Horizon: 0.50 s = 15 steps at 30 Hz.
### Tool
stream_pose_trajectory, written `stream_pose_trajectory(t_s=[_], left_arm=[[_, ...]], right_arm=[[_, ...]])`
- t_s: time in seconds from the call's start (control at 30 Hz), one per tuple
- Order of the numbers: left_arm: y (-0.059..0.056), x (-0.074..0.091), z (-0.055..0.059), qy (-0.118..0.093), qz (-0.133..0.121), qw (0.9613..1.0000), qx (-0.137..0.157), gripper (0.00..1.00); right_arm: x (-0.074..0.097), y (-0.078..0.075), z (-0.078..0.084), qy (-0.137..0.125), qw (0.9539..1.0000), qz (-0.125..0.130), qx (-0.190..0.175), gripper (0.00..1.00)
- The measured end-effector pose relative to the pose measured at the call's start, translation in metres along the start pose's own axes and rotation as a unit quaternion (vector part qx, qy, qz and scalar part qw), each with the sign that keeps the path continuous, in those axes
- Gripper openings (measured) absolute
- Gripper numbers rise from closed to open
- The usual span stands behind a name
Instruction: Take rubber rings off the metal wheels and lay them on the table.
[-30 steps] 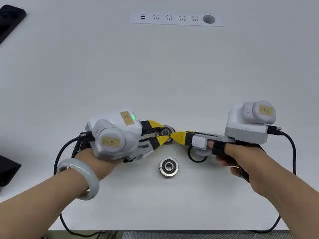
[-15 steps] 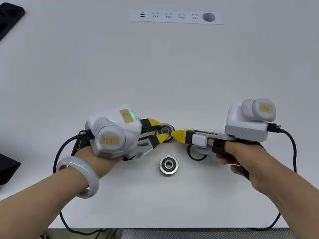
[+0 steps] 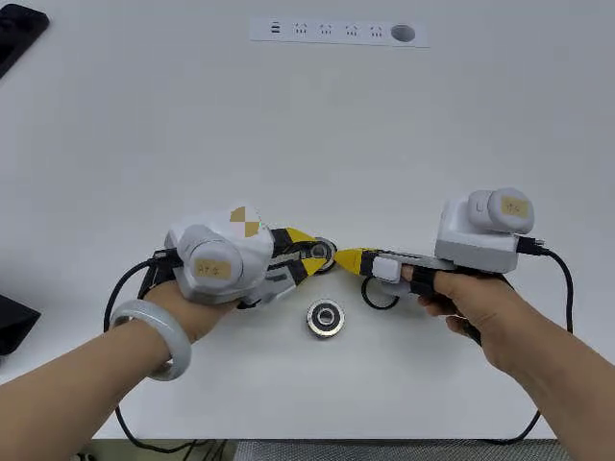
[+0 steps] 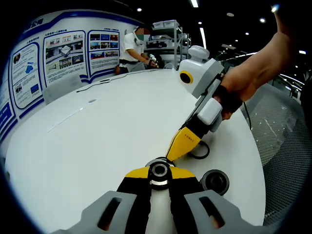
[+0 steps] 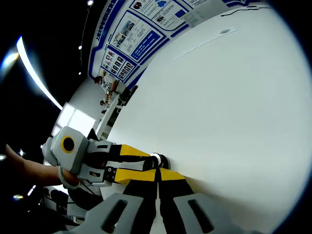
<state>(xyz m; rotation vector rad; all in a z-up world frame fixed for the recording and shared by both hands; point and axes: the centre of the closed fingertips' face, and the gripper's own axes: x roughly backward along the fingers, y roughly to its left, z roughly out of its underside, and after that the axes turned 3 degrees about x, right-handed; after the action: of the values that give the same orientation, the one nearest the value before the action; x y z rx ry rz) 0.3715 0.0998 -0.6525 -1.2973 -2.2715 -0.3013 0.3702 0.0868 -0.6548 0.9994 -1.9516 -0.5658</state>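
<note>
Left gripper point(image 4: 159, 178) clamps round metal wheel point(image 4: 159, 170); right gripper point(image 5: 157, 174) closed, perhaps touching its rim.

Materials and finish, as observed.
Desk point(image 3: 307, 134): white, smooth, matt, with a soft sheen under the room lights. Left gripper point(image 3: 315, 254) and right gripper point(image 3: 347, 259): housings of smooth white matt plastic; jaws hard plastic, yellow at the tips, black behind, satin. Metal wheel point(image 4: 159, 171) between the left gripper's jaws: bright polished silver hub, dark band round the rim. Second wheel point(image 3: 326, 319) lying on the desk: same shiny silver metal, dark matt outer ring. Loose rubber ring point(image 3: 367, 298): black, matt. Bracelet point(image 3: 149, 331) on the left wrist: pale, glossy, translucent-looking. Cable point(image 3: 563, 288): black matt sheath. Power strip point(image 3: 336, 34): white plastic.
</note>
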Motion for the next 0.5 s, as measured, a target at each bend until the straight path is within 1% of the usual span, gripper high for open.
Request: stream_pose_trajectory(t_s=[0.07, 0.23, 0.33, 0.5], left_arm=[[0.0004, -0.0001, 0.0005, 0.0, 0.0, 1.0, 0.0, 0.13], [0.0006, -0.0002, 0.0008, 0.001, -0.001, 1.0, -0.001, 0.13], [0.0005, -0.0003, 0.0005, 0.001, -0.001, 1.0, -0.001, 0.13], [-0.0002, -0.0001, 0.0, 0.001, -0.001, 1.0, -0.002, 0.13]], right_arm=[[-0.0005, 0.0016, -0.0012, -0.001, 1.0, -0.003, -0.003, 0.02], [-0.0018, 0.0059, -0.0021, 0.001, 1.0, -0.004, 0.002, 0.02], [-0.0003, 0.0055, -0.0027, 0.002, 1.0, -0.006, 0.001, 0.02], [-0.0009, 0.0107, -0.0032, 0.002, 0.9999, -0.01, 0.004, 0.02]])
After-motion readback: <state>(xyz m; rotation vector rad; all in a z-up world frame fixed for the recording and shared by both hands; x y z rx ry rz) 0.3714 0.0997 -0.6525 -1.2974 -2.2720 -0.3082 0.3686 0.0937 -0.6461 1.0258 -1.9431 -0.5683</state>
